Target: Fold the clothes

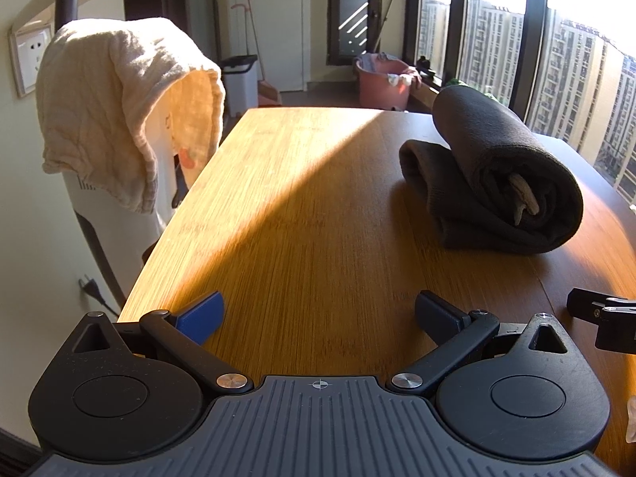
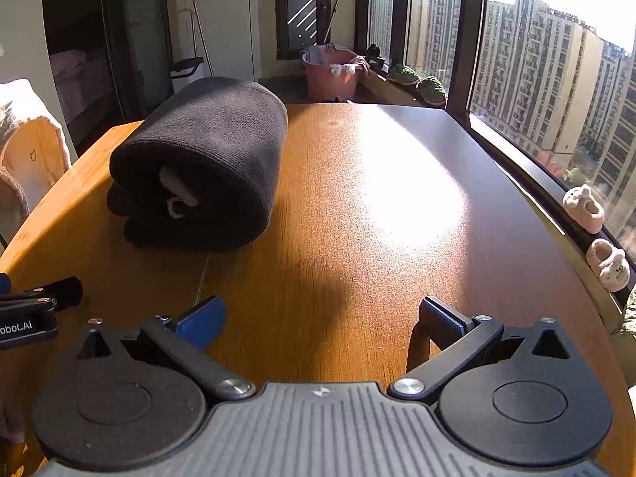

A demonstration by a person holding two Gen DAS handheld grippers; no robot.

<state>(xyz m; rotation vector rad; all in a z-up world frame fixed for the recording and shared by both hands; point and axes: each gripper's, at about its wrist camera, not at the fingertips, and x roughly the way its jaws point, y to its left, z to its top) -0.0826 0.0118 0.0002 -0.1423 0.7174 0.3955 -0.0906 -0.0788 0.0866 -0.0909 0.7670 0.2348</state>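
A dark grey garment point(image 1: 497, 171) lies folded into a thick bundle on the wooden table point(image 1: 302, 206), with a pale label showing at its near end. It also shows in the right wrist view point(image 2: 202, 167) at the left. My left gripper point(image 1: 318, 314) is open and empty, low over the table's near edge, well short of the bundle. My right gripper point(image 2: 322, 318) is open and empty, to the right of the bundle and nearer than it. Part of the right gripper point(image 1: 604, 318) shows at the right edge of the left wrist view.
A cream cloth point(image 1: 123, 107) hangs over a white appliance left of the table. A pink laundry tub point(image 1: 383, 81) stands on the floor beyond the table. Small pink slippers point(image 2: 596, 234) sit on the window ledge at the right. A wall socket point(image 1: 30, 55) is at the far left.
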